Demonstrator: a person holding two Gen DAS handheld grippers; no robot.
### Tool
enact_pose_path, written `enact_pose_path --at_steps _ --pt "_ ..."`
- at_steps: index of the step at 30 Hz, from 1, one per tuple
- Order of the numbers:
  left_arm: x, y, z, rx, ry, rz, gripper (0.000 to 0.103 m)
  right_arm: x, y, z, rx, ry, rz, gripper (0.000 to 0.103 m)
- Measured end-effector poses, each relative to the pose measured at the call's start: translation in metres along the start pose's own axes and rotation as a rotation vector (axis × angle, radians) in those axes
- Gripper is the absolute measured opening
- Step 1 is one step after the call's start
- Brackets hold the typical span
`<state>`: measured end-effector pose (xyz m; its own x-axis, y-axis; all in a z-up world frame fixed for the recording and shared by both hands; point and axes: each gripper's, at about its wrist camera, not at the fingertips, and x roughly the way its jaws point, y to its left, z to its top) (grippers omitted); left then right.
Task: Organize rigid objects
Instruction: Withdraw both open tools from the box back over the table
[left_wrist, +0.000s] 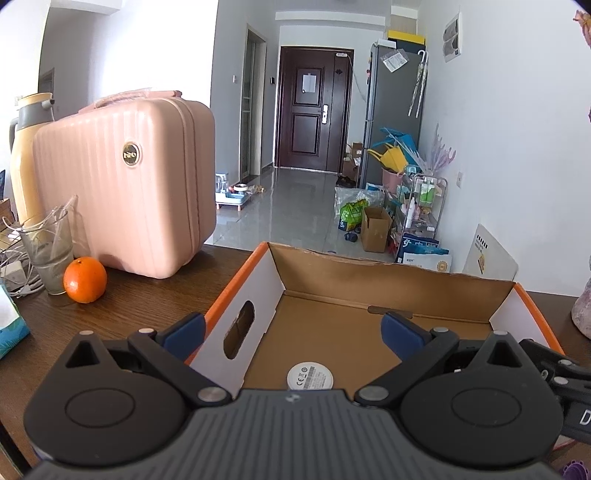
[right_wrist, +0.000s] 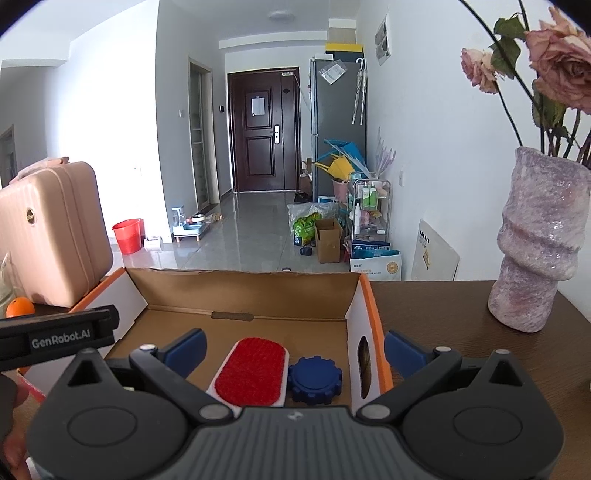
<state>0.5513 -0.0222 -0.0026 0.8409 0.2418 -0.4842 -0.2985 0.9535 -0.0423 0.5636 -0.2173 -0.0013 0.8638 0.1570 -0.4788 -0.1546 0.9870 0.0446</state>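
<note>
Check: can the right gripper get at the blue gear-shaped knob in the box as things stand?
Probably yes. The right gripper is open, the blue knob lies uncovered between its fingers, though the red brush touches it.

Left gripper (left_wrist: 293, 326) and right gripper (right_wrist: 293, 345) gape wide, tilted downward.

Bright daylight, perhaps from the left, sharp focus, fisheye-curved edges, dark corners

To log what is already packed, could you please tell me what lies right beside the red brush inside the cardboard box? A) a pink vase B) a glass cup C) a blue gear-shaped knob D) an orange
C: the blue knob sits on the box floor, next to the red brush.
</note>
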Motion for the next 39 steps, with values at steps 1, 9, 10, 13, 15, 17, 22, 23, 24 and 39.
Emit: enact_pose_path --at_steps 1,9,10,13,15,17,22,23,24,39 --pt "-0.002 0.001 0.0 -0.001 -0.003 0.0 0.103 -0.002 0.0 -0.001 -0.001 -0.001 0.0 0.103" --pt "-0.02 0.007 -0.009 -0.007 -0.015 0.0 0.103 -0.024 -0.004 -0.008 0.003 -0.015 0.002 0.103" --pt "-0.022 0.007 -0.01 -0.006 -0.017 0.0 0.103 -0.027 -0.004 -0.01 0.002 -0.016 0.001 0.103" --pt "-0.031 0.01 -0.014 -0.007 -0.024 -0.002 0.103 -0.035 -0.005 -0.013 0.005 -0.015 0.002 0.103" --pt "-0.036 0.012 -0.017 -0.008 -0.028 -0.006 0.103 -0.04 -0.006 -0.015 0.007 -0.014 0.004 0.103" --pt "-0.041 0.013 -0.02 -0.008 -0.032 -0.009 0.103 -0.046 -0.007 -0.018 0.009 -0.018 0.004 0.103" --pt "-0.055 0.016 -0.028 0.002 -0.043 -0.018 0.103 -0.061 -0.006 -0.024 0.011 -0.031 0.007 0.103" --pt "-0.058 0.017 -0.03 0.006 -0.045 -0.02 0.103 -0.064 -0.006 -0.025 0.01 -0.034 0.008 0.103" --pt "-0.061 0.017 -0.032 0.009 -0.046 -0.021 0.103 -0.067 -0.006 -0.027 0.008 -0.037 0.009 0.103" --pt "-0.111 0.04 -0.057 0.022 -0.078 -0.052 0.103 -0.12 -0.011 -0.057 0.02 -0.073 -0.003 0.103"
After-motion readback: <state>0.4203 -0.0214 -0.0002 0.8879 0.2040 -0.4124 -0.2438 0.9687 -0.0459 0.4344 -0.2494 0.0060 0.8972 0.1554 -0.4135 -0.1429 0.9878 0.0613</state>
